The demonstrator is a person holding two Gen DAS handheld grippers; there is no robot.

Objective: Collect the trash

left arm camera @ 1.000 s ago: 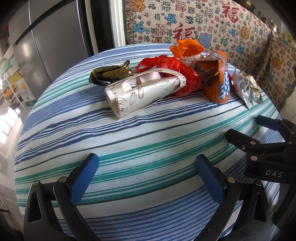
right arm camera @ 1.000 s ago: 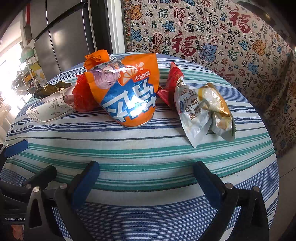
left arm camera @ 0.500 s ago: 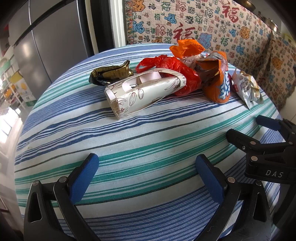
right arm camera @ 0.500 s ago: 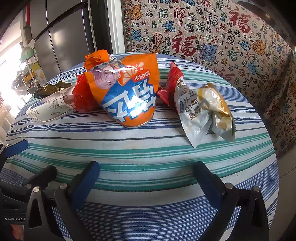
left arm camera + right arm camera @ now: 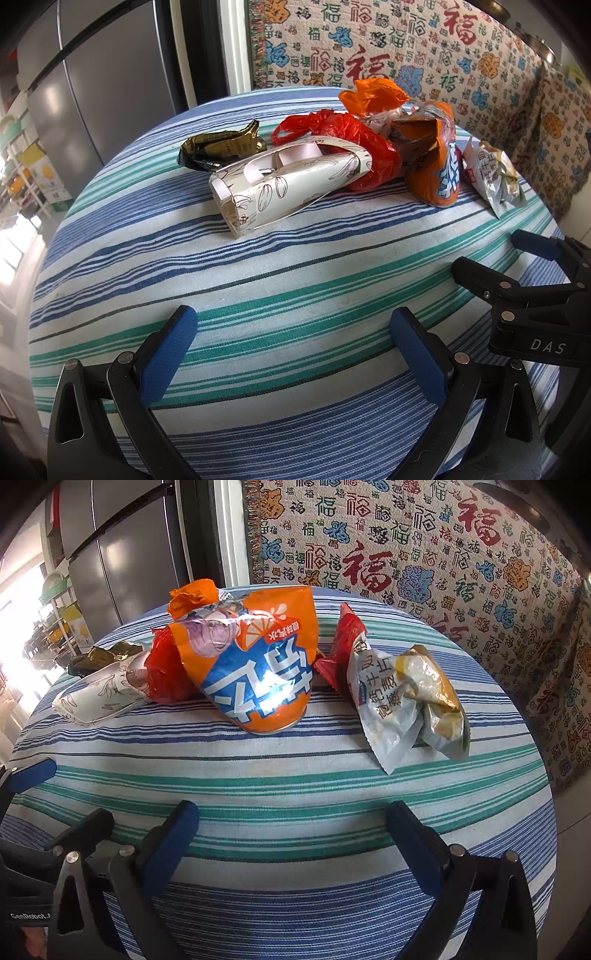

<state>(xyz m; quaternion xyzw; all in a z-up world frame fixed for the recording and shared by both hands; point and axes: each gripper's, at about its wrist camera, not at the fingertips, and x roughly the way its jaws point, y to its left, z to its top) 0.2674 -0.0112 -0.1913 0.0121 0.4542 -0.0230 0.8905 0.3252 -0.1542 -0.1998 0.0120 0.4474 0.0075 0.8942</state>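
Left tongs [image 5: 291, 334] are held wide, empty | right tongs [image 5: 291, 825] are held wide, empty | trash is heaped on the striped worktop [image 5: 258, 280]: paper box [image 5: 284, 188] left of orange bag [image 5: 258, 672], silver wrapper [image 5: 406, 698] to its right, all beyond the tongs.

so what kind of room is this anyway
Most likely a home kitchen or dining area: a round table under a striped tablecloth, a tall steel fridge behind it, and a patterned throw over seating beside the table.
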